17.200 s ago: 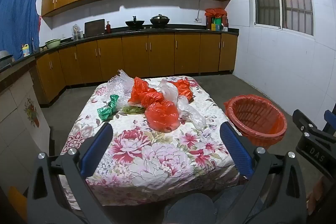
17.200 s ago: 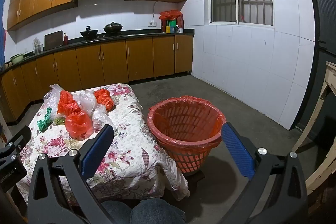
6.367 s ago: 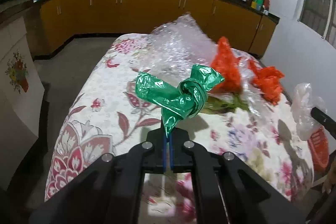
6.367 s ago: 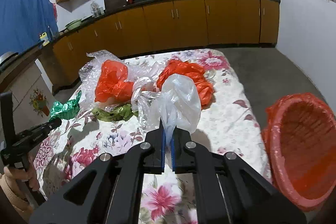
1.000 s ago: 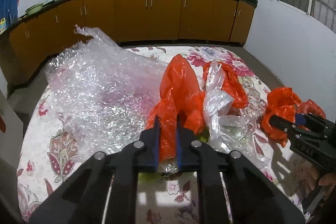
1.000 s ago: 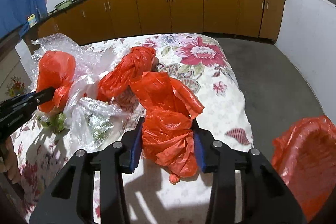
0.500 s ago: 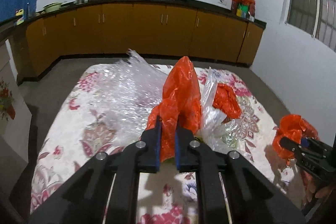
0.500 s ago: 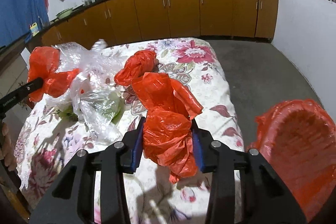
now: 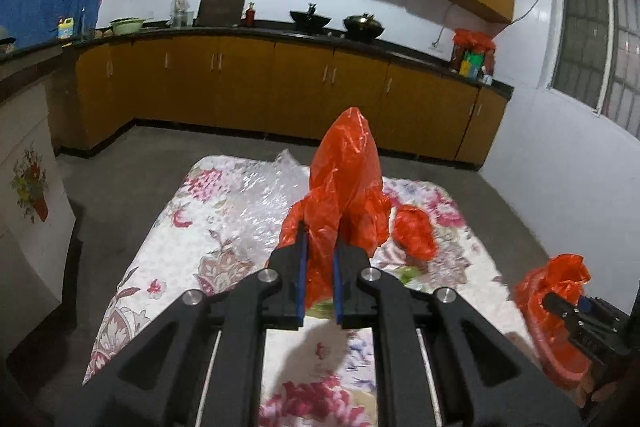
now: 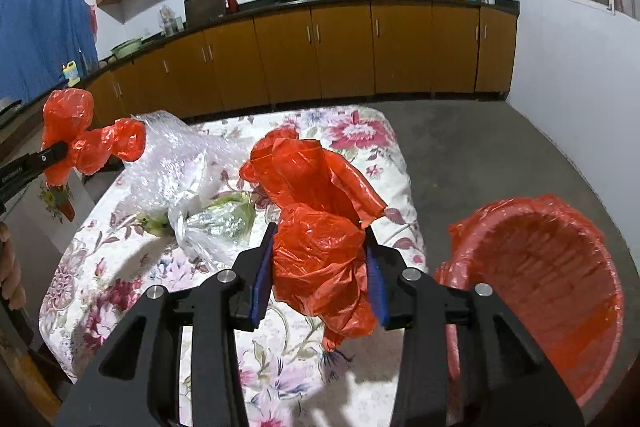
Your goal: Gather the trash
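My left gripper (image 9: 319,275) is shut on an orange plastic bag (image 9: 346,183) and holds it up above the floral-cloth table (image 9: 168,251); the bag also shows in the right wrist view (image 10: 80,143). My right gripper (image 10: 318,273) is shut on a crumpled orange bag (image 10: 320,227), lifted over the table's right side, left of the red trash basket (image 10: 552,291). On the table lie bubble wrap (image 9: 256,203), a small orange bag (image 9: 414,233) and a clear bag with green scraps (image 10: 212,219).
The basket stands on the grey floor right of the table. Brown cabinets and a dark counter with pots (image 9: 332,21) run along the far wall. A white cabinet with a flower decal (image 9: 28,187) stands left of the table.
Both grippers have risen and pulled back with their orange bags. The right gripper's bag has moved closer to the basket. The clear bag has stayed on the table.
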A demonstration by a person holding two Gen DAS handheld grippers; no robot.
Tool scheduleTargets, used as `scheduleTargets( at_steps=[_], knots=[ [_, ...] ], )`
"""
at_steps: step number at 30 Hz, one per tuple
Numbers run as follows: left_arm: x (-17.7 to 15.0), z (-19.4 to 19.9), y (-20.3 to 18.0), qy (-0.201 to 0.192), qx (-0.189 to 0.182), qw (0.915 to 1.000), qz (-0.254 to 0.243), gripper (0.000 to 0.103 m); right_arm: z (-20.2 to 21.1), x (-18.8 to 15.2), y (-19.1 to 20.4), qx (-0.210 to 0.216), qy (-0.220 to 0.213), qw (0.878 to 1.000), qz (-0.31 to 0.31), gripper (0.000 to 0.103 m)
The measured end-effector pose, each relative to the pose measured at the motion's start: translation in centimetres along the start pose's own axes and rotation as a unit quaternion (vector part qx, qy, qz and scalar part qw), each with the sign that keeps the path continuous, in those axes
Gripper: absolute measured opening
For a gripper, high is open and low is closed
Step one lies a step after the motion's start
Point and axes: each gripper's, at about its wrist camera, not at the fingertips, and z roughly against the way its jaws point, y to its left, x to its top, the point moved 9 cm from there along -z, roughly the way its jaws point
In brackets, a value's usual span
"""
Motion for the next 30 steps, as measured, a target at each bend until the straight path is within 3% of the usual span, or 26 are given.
scheduleTargets(
  at_steps=[7,18,30],
  knots=[
    [-0.2,2.4,-5.1,-0.004,-0.056,0.9982,-0.02,0.011,3.7,0.7,-1.6,-0.022,-0.029,0.999,-0.007,0.041],
    [-2.7,3.3,-14.2,0.018,-0.142,0.9889,-0.041,0.011,9.5,1.2,-6.2,-0.094,-0.073,0.993,-0.017,0.041],
    [-5.0,3.4,-22.4,0.042,-0.206,0.9757,-0.061,0.011,11.9,0.0,-12.0,-0.143,-0.084,0.984,-0.063,0.041]
  ],
)
